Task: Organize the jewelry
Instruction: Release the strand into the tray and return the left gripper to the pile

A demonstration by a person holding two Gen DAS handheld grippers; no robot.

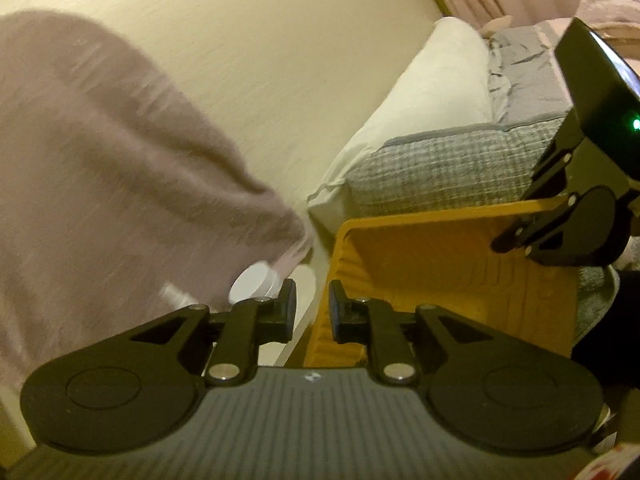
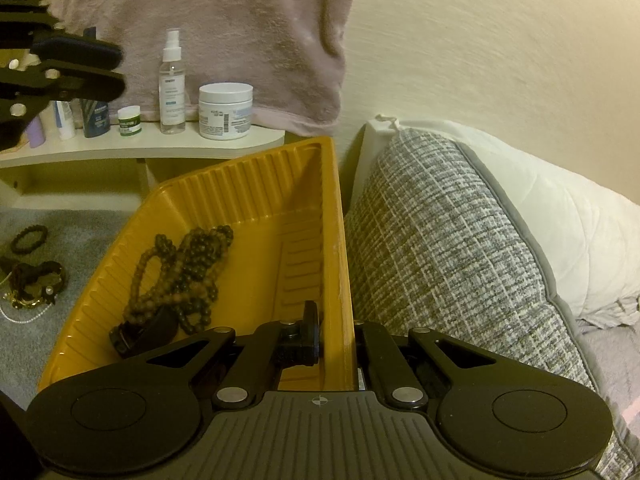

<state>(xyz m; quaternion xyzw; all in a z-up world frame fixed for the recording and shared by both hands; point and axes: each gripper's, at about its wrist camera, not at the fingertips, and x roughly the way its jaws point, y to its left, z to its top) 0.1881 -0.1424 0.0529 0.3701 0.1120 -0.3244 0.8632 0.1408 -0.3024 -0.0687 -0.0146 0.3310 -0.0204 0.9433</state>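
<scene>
The right gripper [image 2: 334,338] is clamped on the right-hand wall of the yellow tray [image 2: 256,184], one pad inside the wall and the other outside it; judged from this hold, its function is to steady the tray and keep it tilted toward the working side while items are loaded. The tray rests against a grey woven cushion [image 2: 440,248], with a white pillow [image 2: 560,216] behind that. The left gripper [image 1: 312,308] has its jaws slightly parted with nothing between them; it sits above the tray's near rim, as the left wrist view shows, and appears at the upper left of the right wrist view, raised well clear of the tray floor. A tangle of brown bead necklaces [image 2: 180,276] and a dark strap-like item [image 2: 144,334] already lie in the tray, near its lower end and just beside the right gripper's inner finger. Remaining jewelry lies outside the tray on the grey carpet [image 2: 80,224]: a dark bead bracelet [image 2: 29,240] and a mixed pile with a pearl strand [image 2: 28,292], both below and well apart from the left gripper. The next pick probably calls for a descent toward that pile.
</scene>
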